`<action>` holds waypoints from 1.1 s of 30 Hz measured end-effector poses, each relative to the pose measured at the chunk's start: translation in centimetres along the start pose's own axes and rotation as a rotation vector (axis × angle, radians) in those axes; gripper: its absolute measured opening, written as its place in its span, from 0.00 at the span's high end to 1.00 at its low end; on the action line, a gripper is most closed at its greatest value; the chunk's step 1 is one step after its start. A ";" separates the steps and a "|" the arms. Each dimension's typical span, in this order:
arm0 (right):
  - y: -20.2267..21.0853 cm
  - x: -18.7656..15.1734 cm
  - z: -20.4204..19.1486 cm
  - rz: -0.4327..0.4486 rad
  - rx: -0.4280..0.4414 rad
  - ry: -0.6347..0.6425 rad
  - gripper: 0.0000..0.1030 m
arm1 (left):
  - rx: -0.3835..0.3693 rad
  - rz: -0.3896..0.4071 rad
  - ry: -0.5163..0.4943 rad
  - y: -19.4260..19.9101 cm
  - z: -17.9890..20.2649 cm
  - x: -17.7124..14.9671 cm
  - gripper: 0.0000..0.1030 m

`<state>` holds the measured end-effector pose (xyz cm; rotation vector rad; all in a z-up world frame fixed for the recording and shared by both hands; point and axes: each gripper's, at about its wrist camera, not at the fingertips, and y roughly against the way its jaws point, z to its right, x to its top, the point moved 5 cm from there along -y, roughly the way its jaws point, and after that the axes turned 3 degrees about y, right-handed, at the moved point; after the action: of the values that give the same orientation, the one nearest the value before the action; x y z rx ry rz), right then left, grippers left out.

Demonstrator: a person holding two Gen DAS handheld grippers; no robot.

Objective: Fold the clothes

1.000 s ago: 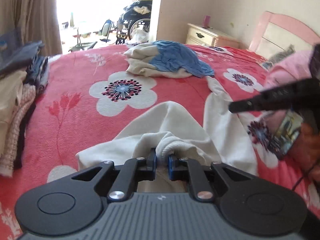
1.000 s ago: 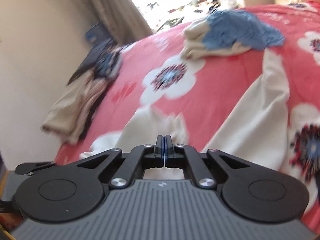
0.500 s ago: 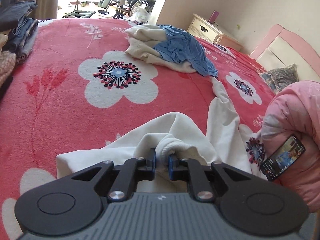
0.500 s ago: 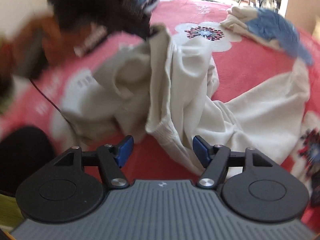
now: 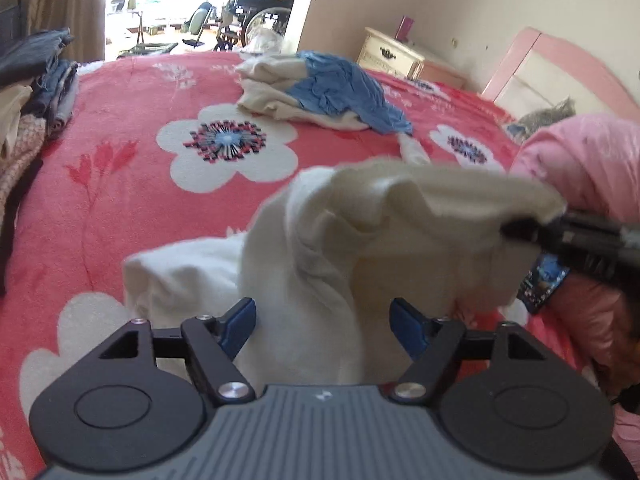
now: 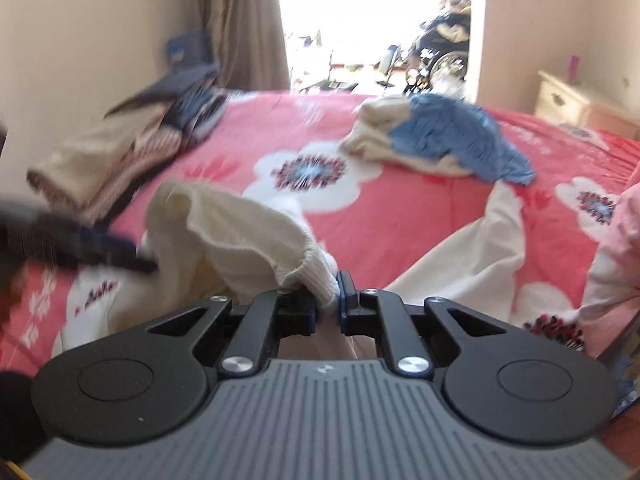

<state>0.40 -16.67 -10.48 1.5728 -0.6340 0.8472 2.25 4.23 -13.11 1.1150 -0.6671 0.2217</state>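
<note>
Red floral bedspread (image 5: 120, 184), sunlit doorway (image 6: 376, 20)

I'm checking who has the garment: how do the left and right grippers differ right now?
The left gripper stands open, its jaws just spread, cream garment loose between them; the right gripper has just closed and is shut on the garment's ribbed edge. The left is over the bunched middle, the right lifts one edge. Both are identical black tools with blue pads.

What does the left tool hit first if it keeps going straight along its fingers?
Most likely the cream garment: its bunched fabric sits right between the open left tool fingers, which have just been opening. Past that lies the red floral bedspread. Depth to the fabric is unclear.
</note>
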 end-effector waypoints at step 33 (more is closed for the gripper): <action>10.4 8.8 -0.6 0.400 0.025 -0.029 0.94 | 0.481 0.634 -0.108 19.1 4.5 4.2 0.92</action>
<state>-2.73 -17.37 2.83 1.5050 -0.9824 1.1320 -5.42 8.05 4.99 1.3486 -1.0908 0.9058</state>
